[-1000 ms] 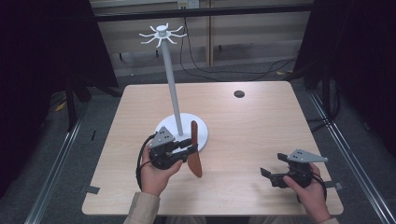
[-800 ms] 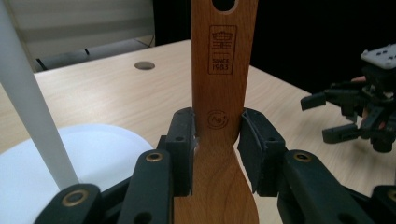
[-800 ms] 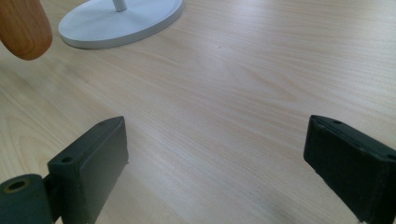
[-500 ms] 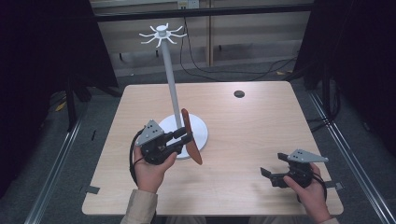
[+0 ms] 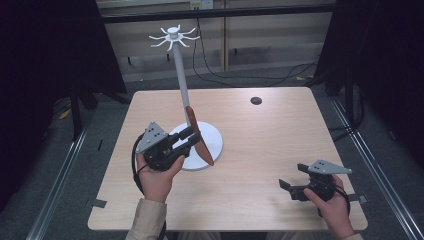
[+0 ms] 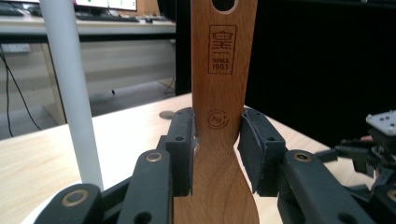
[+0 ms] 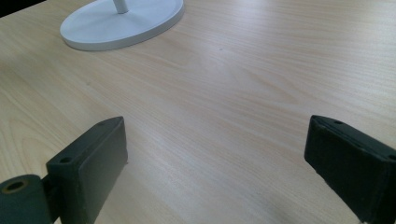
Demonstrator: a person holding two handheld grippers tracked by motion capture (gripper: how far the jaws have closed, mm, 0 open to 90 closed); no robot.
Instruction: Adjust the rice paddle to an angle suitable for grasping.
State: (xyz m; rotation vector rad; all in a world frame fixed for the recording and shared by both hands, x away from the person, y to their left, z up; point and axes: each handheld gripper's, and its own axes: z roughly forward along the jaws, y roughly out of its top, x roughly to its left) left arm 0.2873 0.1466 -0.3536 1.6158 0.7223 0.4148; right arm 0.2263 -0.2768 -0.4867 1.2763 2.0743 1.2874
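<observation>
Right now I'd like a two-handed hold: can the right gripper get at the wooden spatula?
Probably yes. The right gripper is open, and bare table lies between it and the wooden spatula that the left gripper holds.

Table (image 5: pixel 280 150): pale wood-grain top, rounded corners, centre of the high view; a small dark round cap (image 5: pixel 256 100) set in its surface towards the upper right.
Tape: dark strips at the table's lower left (image 5: pixel 96 203) and lower right edges.
Floor (image 5: pixel 75 165): grey, with metal rails (image 5: pixel 60 200) running diagonally at lower left and lower right.
Curtains (image 5: pixel 45 60): black, filling the left and right sides.
Back wall (image 5: pixel 260 45): light wood panelling at top centre, black cables (image 5: pixel 210 65) hanging down it to the floor.
Light: even, from above.
</observation>
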